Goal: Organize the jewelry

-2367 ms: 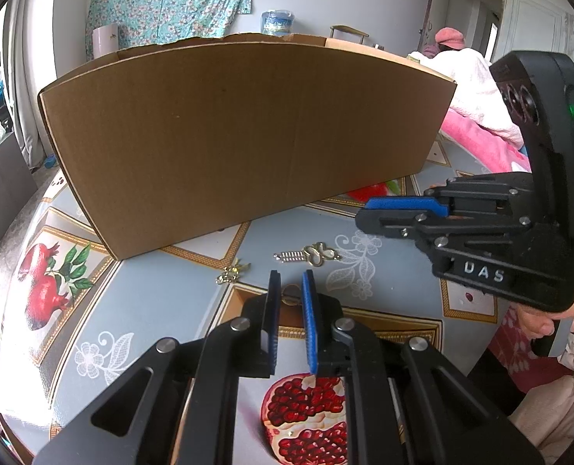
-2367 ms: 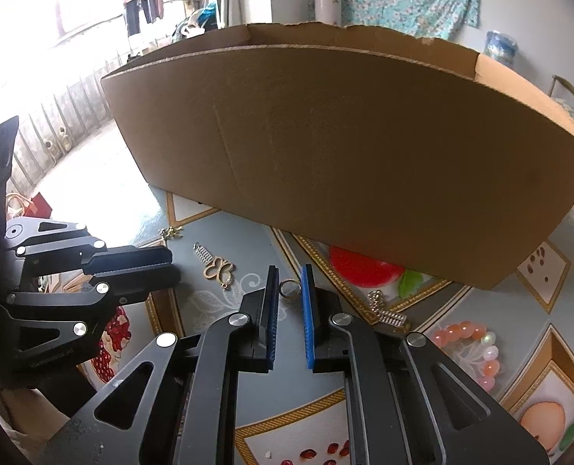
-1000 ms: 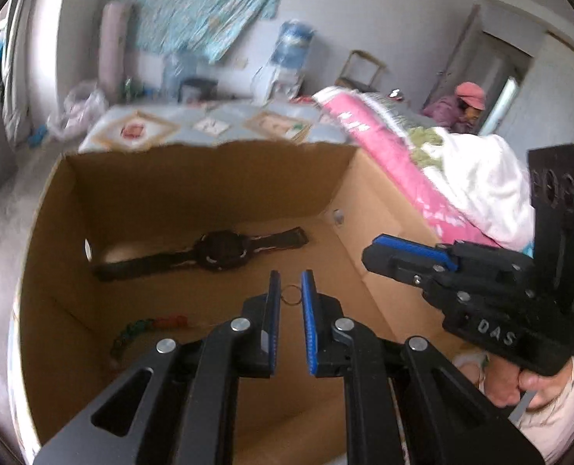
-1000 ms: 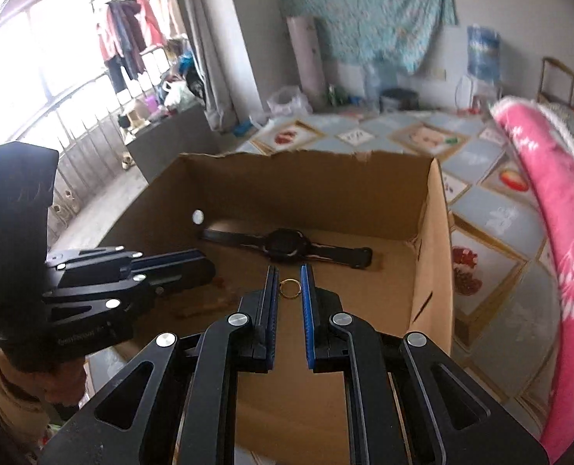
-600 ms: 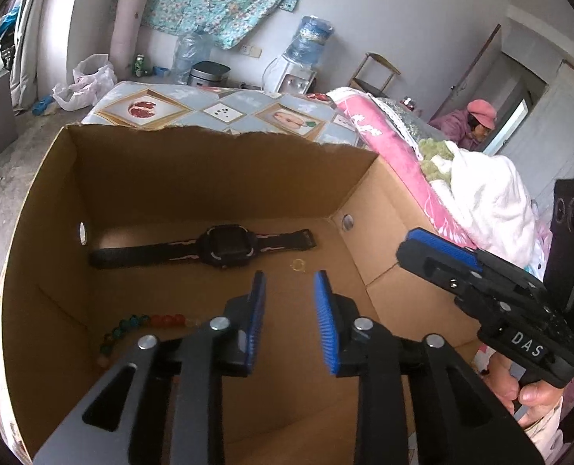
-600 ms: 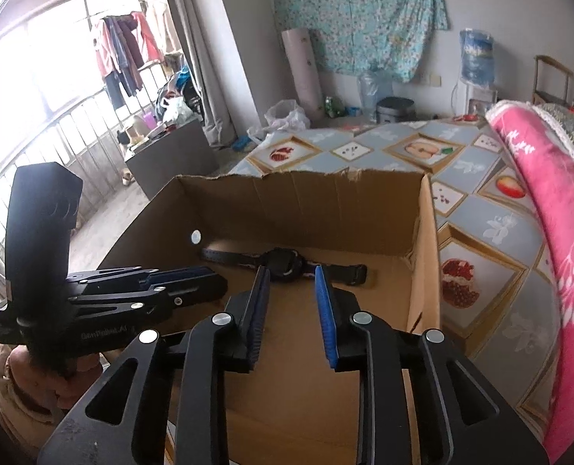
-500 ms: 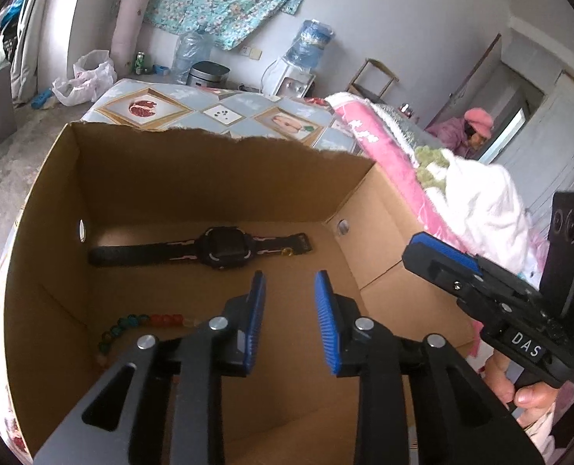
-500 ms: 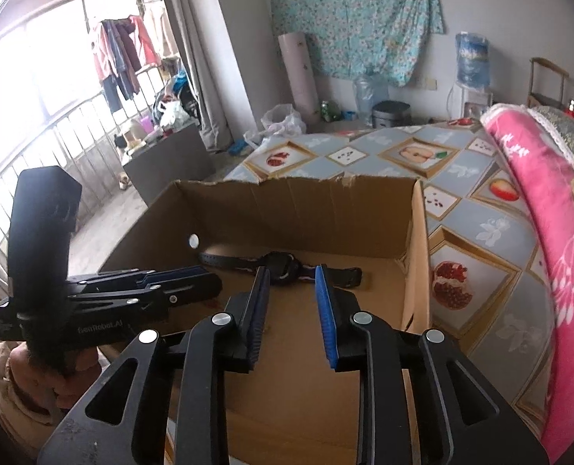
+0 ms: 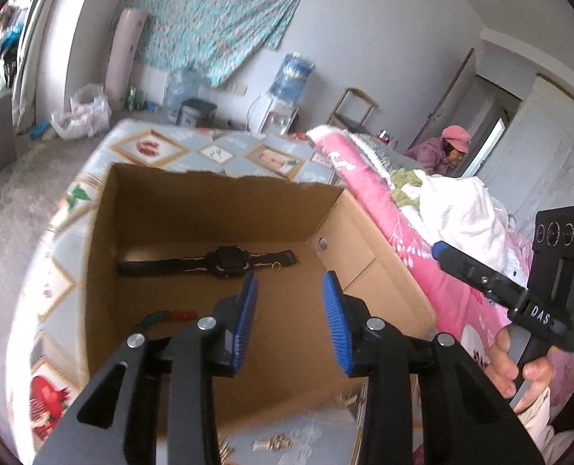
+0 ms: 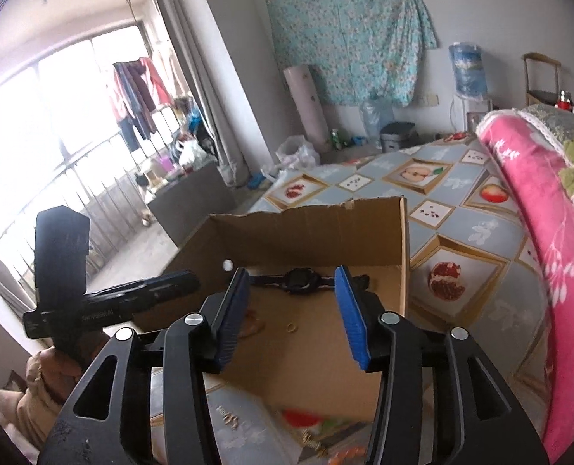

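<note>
An open cardboard box (image 9: 217, 178) (image 10: 306, 209) stands on the table. On its floor lie a black watch (image 9: 225, 261) (image 10: 300, 279), a coloured bead bracelet (image 9: 163, 316) and small gold rings: one (image 9: 276, 266) by the watch strap, one (image 10: 290, 326) on the bare floor. My left gripper (image 9: 290, 290) (image 10: 186, 279) hangs above the near wall of the box, jaws opening, nothing between them. My right gripper (image 10: 291, 283) (image 9: 448, 254) hovers beside it on the right, jaws also opening and empty.
Loose gold clips (image 9: 271, 443) (image 10: 229, 418), a spring clip (image 10: 310, 441) and orange beads (image 10: 345, 453) lie on the fruit-print tablecloth (image 10: 461, 232) in front of the box. A pink blanket (image 10: 550, 232) runs along the right. A person in a pink hat (image 9: 455, 143) sits at the back.
Both grippers held a gold ring over the box; their jaws have opened and the rings lie on the box floor. Both have pulled back and risen, so the box looks smaller.
</note>
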